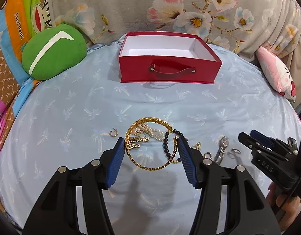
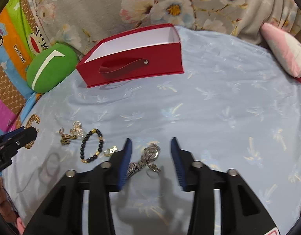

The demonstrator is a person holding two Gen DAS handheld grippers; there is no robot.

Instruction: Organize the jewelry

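Observation:
A pile of jewelry lies on the light blue bedsheet. In the left wrist view my left gripper is open, its blue pads on either side of a gold chain necklace, with a pearl strand and a black bead bracelet inside the loop. In the right wrist view my right gripper is open over a silver watch and a small ring. The bracelet also shows there. An open red box with a white inside and a strap handle stands empty at the back.
Small earrings and rings lie scattered beside the pile. A green plush cushion sits back left, a pink plush toy back right. A floral blanket rises behind the box.

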